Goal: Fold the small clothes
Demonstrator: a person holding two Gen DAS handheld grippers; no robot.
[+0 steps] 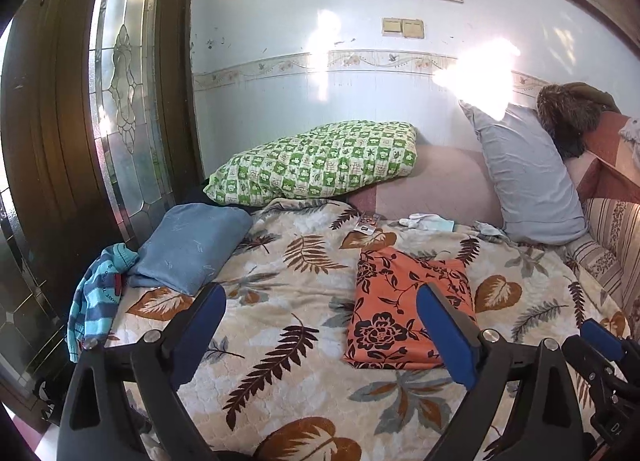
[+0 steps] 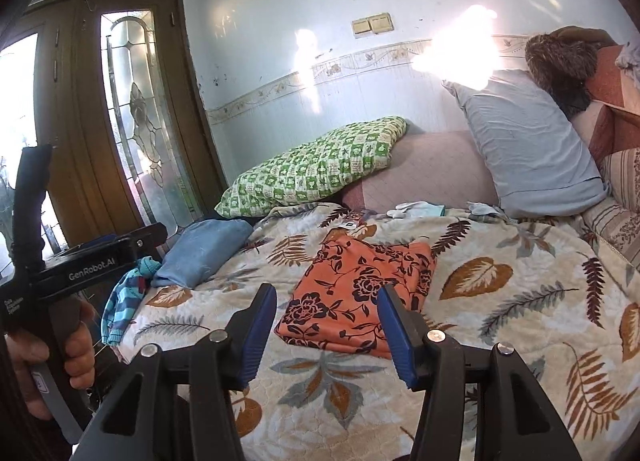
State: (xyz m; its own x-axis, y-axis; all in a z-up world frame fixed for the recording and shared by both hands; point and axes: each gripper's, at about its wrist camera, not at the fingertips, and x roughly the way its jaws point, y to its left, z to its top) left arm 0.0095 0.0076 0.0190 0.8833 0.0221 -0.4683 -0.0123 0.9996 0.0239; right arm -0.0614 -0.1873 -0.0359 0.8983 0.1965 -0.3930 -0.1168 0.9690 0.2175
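Note:
A folded orange garment with dark flowers (image 1: 384, 301) (image 2: 360, 289) lies flat on the leaf-print quilt (image 1: 280, 349). My left gripper (image 1: 324, 327) hovers over the quilt just in front of it, open, with nothing between its blue pads. My right gripper (image 2: 326, 313) hangs above the garment's near edge, open and holding nothing. A folded light-blue cloth (image 1: 192, 245) (image 2: 204, 253) sits at the left. Beside it a crumpled teal striped garment (image 1: 96, 297) (image 2: 124, 301) hangs over the bed's edge. Small pale pieces (image 1: 428, 221) (image 2: 416, 209) lie at the far side.
A green checked pillow (image 1: 316, 161) and a grey pillow (image 1: 524, 173) lean against the wall. A wooden door with leaded glass (image 1: 124, 101) stands left of the bed. A hand (image 2: 76, 345) holds the left gripper's handle at the left of the right wrist view.

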